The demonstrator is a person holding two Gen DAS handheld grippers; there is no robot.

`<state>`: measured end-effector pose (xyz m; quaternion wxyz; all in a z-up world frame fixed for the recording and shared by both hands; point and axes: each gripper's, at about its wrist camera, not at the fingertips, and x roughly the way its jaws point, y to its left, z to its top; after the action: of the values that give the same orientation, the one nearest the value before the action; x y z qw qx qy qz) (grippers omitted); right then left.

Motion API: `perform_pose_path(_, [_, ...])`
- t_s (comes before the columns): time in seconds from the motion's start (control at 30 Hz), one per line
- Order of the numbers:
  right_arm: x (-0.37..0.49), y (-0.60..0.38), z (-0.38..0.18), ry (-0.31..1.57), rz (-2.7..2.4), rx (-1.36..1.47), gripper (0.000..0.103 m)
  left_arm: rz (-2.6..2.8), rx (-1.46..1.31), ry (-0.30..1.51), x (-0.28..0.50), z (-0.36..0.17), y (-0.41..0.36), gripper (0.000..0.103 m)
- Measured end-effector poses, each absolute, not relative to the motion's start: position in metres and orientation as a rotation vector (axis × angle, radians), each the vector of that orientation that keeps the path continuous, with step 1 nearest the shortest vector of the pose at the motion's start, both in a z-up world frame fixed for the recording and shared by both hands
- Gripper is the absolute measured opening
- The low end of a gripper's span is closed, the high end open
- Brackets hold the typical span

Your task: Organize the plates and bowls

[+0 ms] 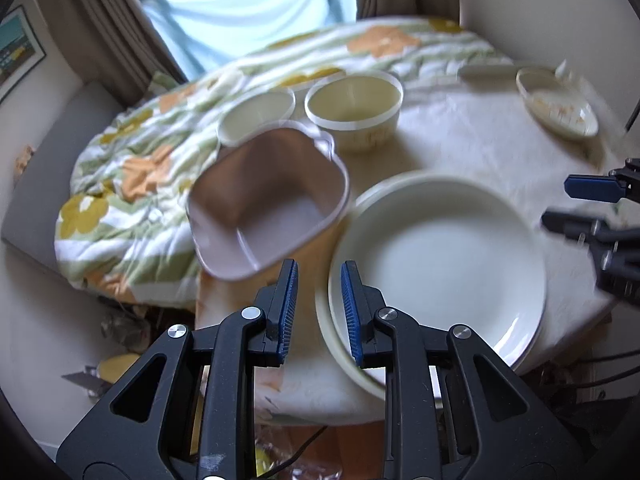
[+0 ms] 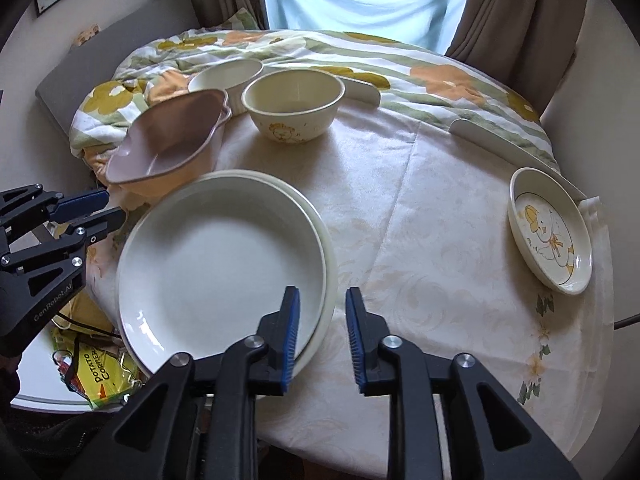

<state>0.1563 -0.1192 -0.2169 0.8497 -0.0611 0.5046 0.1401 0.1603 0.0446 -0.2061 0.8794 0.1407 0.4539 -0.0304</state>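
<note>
Round table, soft white cloth (image 2: 420,208). Two smooth round white plates (image 2: 224,264) stacked near left edge. Pink squarish bowl (image 2: 168,144) just behind, tilted. Cream bowl (image 2: 294,106) far middle. Small duck dish (image 2: 550,230) right. Left gripper (image 1: 319,300) jaws narrow, holding nothing. Right gripper (image 2: 322,332) jaws apart, empty, over plate rim.
</note>
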Motion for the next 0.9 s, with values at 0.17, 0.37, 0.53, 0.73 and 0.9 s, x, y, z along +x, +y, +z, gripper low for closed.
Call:
perform_pose_path(0.17, [0.145, -0.137, -0.187, 0.961, 0.261, -0.059, 0.078, -0.113, 0.293, 0.854, 0.16, -0.177, 0.038, 0.021])
perform_pose_path(0.37, [0.129, -0.173, -0.169, 0.916, 0.158, 0.051, 0.088, -0.196, 0.279, 0.762, 0.165, -0.155, 0.018, 0.103])
perform_pose_path(0.53, [0.107, -0.205, -0.156, 0.868, 0.071, 0.12, 0.099, -0.355, 0.313, 0.752, 0.173, -0.143, -0.015, 0.103])
perform_pose_path(0.73, [0.09, -0.254, -0.131, 0.869, -0.127, 0.176, 0.099, -0.617, 0.258, 0.77, 0.21, -0.116, -0.069, 0.103])
perform_pose_path(0.9, [0.098, -0.305, -0.116, 0.832, -0.182, 0.302, 0.1, -0.8, 0.218, 0.846, 0.265, -0.106, -0.128, 0.103])
